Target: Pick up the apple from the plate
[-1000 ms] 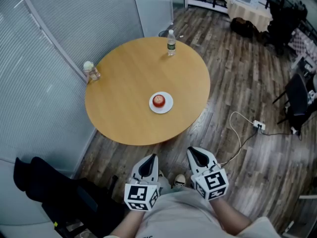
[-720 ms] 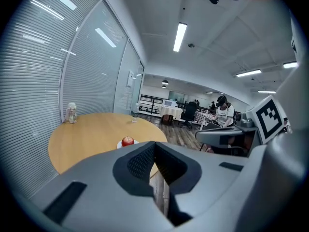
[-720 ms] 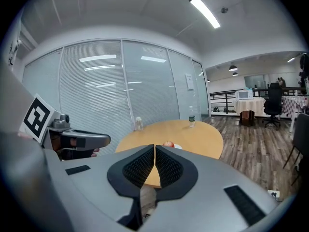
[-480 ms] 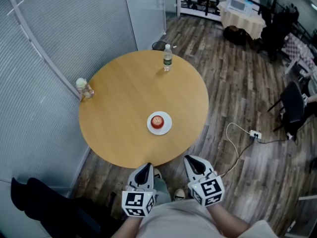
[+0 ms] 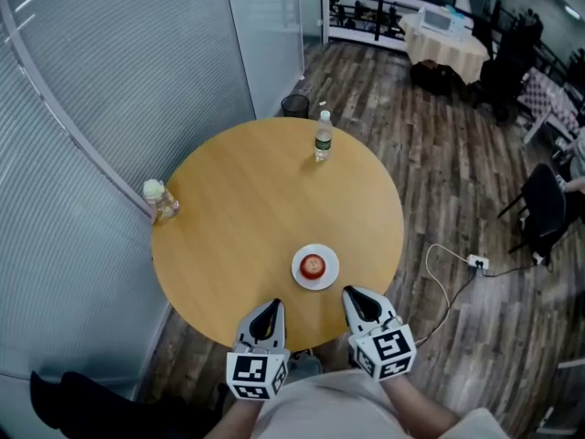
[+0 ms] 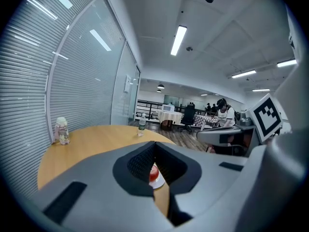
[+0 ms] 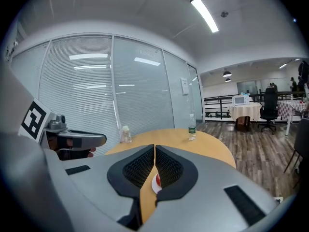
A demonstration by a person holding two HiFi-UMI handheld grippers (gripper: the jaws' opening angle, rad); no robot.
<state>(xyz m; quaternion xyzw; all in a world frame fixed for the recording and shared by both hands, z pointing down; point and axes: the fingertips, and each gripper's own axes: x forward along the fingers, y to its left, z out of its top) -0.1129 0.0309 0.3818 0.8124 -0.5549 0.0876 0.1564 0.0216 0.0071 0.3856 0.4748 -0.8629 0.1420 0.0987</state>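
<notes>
Left gripper view puts my left gripper (image 6: 155, 145) front and centre, its fingers (image 6: 140, 164) pressed together with nothing between them. Through the notch under their tips I see the red apple (image 6: 154, 173) on its white plate (image 6: 157, 183), further out on the tabletop (image 6: 91, 144). Right gripper view shows the same of my right gripper (image 7: 155, 148): its fingers (image 7: 170, 168) are closed on each other with only a thin slit left, empty, and the apple (image 7: 157, 180) shows through the gap beneath, apart from me.

In the head view my two grippers sit at the bottom centre of the frame, the left gripper (image 5: 271, 305) beside the right gripper (image 5: 353, 294), at the near rim of the round wooden tabletop (image 5: 247, 199), with their marker cubes toward my body. The apple (image 5: 313, 265) rests on the plate (image 5: 326, 279) just above and between the two tips, nearer the right one, and touches neither.

Further out, a clear water bottle (image 5: 323, 135) stands upright near the far rim, upper centre. A small jar (image 5: 157, 199) with a pale lid stands at the left rim, close to the glass wall with its blinds (image 5: 110, 90). Beyond the far rim a dark bin (image 5: 294, 105) sits on the wood floor (image 5: 439, 181). To the right on that floor lie a white power strip (image 5: 477, 262) and its cable, with a dark chair (image 5: 544, 210) at the right edge and a cloth-covered table (image 5: 448, 48) in the upper right
</notes>
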